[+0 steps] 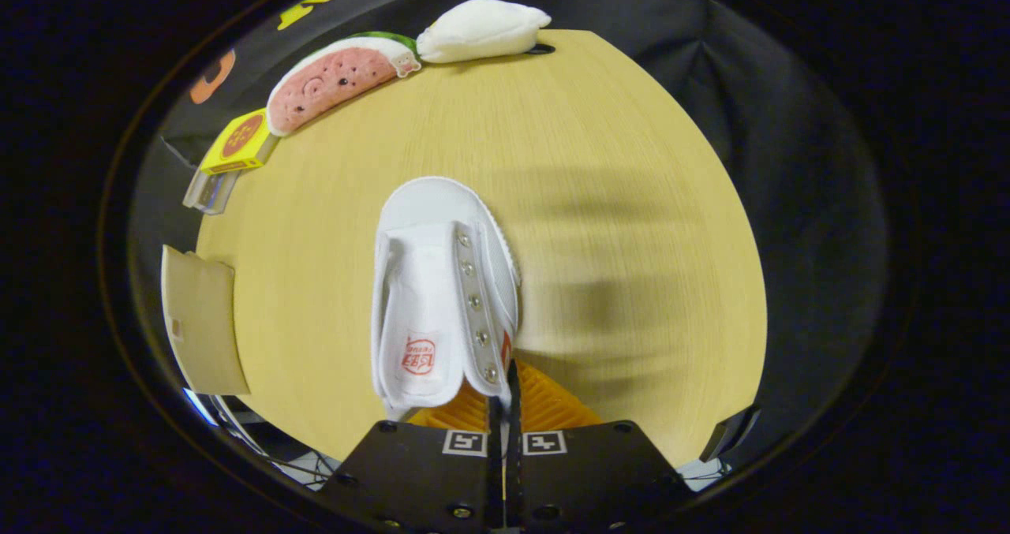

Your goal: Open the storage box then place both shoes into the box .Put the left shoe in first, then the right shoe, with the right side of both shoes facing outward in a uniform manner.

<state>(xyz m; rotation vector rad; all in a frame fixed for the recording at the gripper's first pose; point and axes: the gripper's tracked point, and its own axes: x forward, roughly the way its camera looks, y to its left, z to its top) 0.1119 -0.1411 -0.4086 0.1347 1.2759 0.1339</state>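
Between the two fingers of the gripper (505,396) a white shoe (442,297) was held, w/ the fingers almost fully together and pinching the eyelet edge of its upper near the heel; the toe pointed away, out over the wooden table (615,163). The shoe seemed lifted off the table, but I could not tell this for sure. Which shoe it was, left or right, I also could not tell. At the far edge of the table lay a watermelon-slice plush (331,84), a white plush (481,29) beside it, and a yellow box (237,143); a beige flat piece (201,321) sat at the near left edge, maybe part of the storage box. Risk, in my judgement: the grip was on thin fabric only, so the shoe could swing, twist or slip out during transport, and then the right side would not face outward.
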